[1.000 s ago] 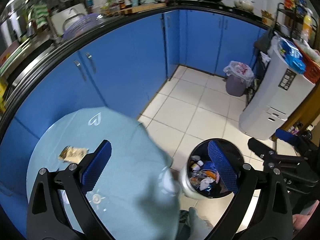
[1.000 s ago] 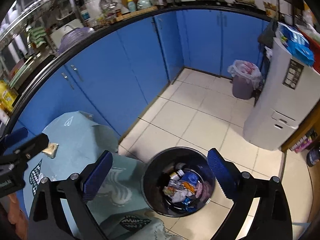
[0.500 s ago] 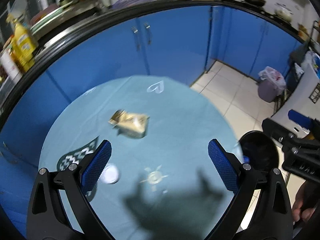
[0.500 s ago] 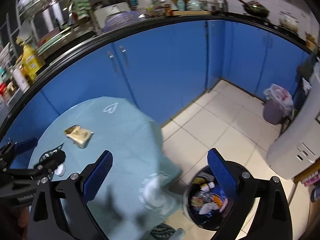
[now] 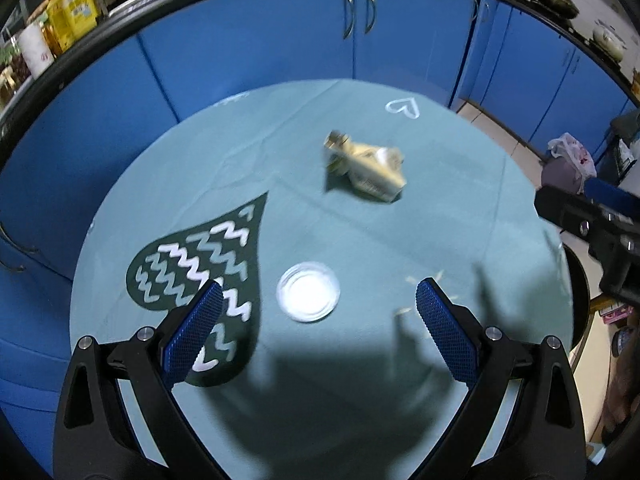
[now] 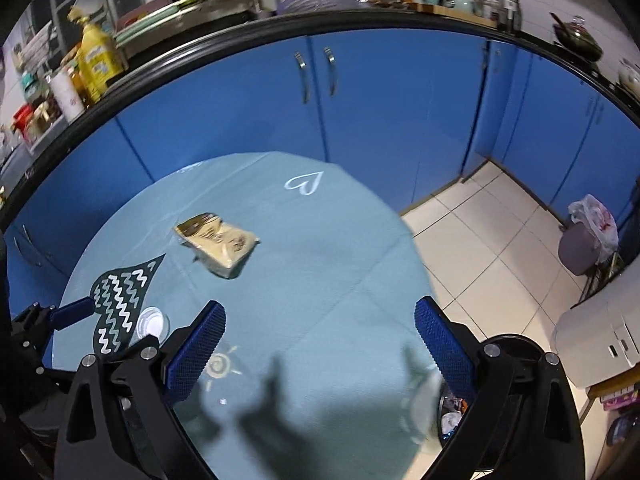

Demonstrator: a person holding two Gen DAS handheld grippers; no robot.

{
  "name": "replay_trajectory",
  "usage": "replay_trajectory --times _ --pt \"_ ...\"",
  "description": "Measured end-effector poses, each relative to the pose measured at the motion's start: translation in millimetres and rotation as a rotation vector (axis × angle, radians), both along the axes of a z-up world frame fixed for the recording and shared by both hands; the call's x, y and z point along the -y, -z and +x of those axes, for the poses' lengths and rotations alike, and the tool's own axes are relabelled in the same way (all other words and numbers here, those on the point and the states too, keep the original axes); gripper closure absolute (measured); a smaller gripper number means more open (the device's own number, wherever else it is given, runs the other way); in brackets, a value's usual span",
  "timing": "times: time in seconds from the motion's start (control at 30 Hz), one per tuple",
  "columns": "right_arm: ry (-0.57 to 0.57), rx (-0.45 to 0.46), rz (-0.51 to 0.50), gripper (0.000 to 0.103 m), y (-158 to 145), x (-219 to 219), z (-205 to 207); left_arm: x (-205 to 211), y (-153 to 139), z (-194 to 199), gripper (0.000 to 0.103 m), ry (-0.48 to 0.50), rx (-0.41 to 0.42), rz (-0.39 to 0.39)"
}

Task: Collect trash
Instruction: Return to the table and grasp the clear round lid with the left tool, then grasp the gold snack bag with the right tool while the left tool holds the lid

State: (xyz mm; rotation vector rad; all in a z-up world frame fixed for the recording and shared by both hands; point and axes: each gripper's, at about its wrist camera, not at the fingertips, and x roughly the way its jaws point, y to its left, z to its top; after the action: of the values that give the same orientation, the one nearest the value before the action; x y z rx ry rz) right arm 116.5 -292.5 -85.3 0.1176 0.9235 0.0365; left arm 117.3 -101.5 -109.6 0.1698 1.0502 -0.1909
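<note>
A crumpled tan carton [image 5: 366, 168] [image 6: 218, 243] lies on the round teal-clothed table [image 5: 460, 208] [image 6: 328, 264], toward its far side. Nearer me rests a small clear plastic lid [image 5: 309, 292] [image 6: 151, 322]. My left gripper [image 5: 318, 328] hovers open over the table, the lid just ahead between its blue pads. My right gripper [image 6: 318, 340] is open and empty above the table's right part, the carton ahead to its left. The black trash bin [image 6: 516, 404], holding mixed waste, stands on the floor at the table's right edge, partly hidden by the right finger.
Blue cabinets [image 6: 360, 112] curve behind the table under a cluttered black counter. A grey bin with a white bag [image 6: 584, 240] stands on the tiled floor at the right, beside a white appliance [image 6: 600, 336]. Yellow oil bottles [image 5: 74, 0] stand on the counter at the left.
Both views swung left, from the bin and floor onto the table. The carton and lid are larger and nearer in the left wrist view; the bin slid to the right edge.
</note>
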Motion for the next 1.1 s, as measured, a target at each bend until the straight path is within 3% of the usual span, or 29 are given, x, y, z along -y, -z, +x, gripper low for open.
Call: replay_trajectory --times 0.23,0.63,0.8,0.9,0.97,1.1 --pt "-0.035 -0.039 -0.001 0.01 13 -26 16 -29 16 -2 0.007 0.012 -0.031 -0.055" --pt "-0.058 -0.061 -0.019 0.01 25 -41 41 -21 33 13 0.008 0.038 -0.057 -0.034" --pt "-0.052 -0.063 -0.009 0.01 26 -40 51 -19 45 22 0.028 0.036 -0.107 -0.033" --pt "-0.055 -0.067 -0.01 0.01 28 -42 53 -19 43 22 0.042 0.042 -0.088 -0.033" --pt "-0.058 -0.072 -0.011 0.01 30 -44 55 -21 42 24 0.062 0.038 -0.084 -0.029" --pt "-0.066 -0.076 -0.016 0.01 33 -47 58 -30 39 28 0.062 0.006 -0.077 -0.044"
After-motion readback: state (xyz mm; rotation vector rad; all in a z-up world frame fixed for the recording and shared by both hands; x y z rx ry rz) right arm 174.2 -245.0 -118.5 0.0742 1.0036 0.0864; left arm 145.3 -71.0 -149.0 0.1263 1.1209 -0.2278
